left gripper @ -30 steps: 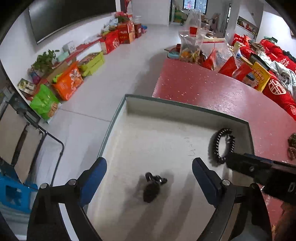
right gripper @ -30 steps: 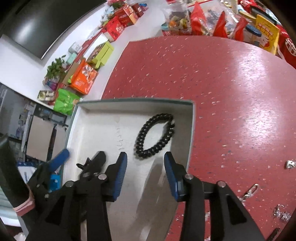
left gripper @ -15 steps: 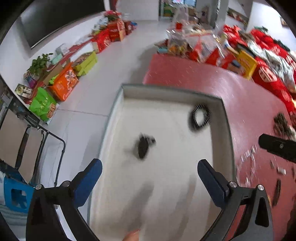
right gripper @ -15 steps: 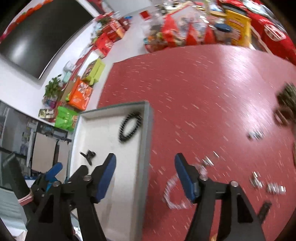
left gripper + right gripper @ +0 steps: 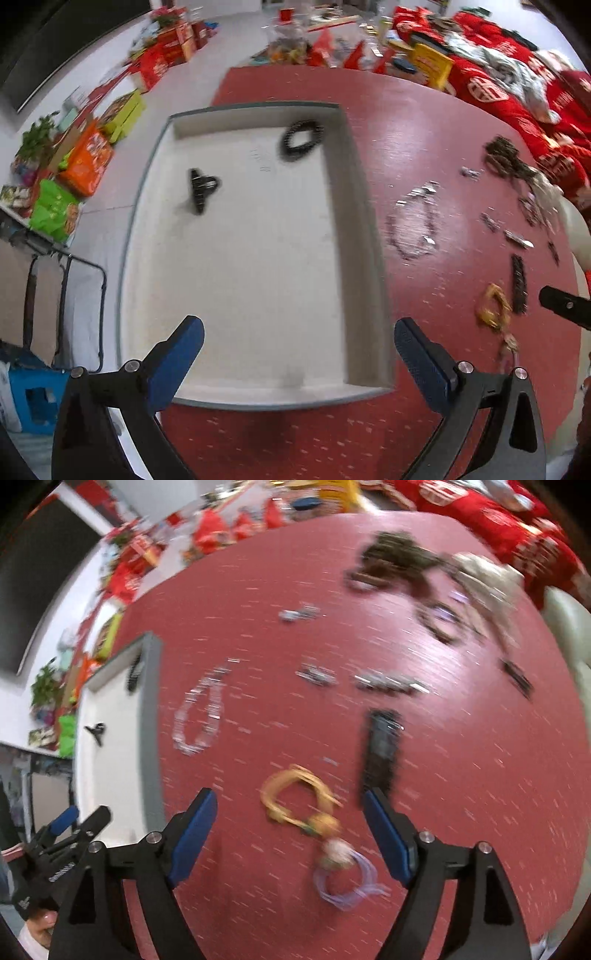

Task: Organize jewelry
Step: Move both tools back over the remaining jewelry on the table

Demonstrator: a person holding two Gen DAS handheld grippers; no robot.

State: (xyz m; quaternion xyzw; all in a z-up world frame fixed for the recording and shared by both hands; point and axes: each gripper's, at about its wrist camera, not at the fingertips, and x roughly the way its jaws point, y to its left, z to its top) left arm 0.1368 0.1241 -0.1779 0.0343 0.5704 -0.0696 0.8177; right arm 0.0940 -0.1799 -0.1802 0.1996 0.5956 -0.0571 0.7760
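My left gripper (image 5: 295, 354) gapes empty over the tray (image 5: 369, 236) (black bracelet (image 5: 301, 140) inside); my right gripper (image 5: 290, 825), also spread, hovers above what looks like a yellow bracelet (image 5: 295, 799) on the table (image 5: 461, 775).

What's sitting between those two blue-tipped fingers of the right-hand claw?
In the right wrist view, a yellow-orange loop bracelet lies on the red speckled table between the right claw's open fingers, a pale purple ring-shaped piece just below it. Nothing is gripped.
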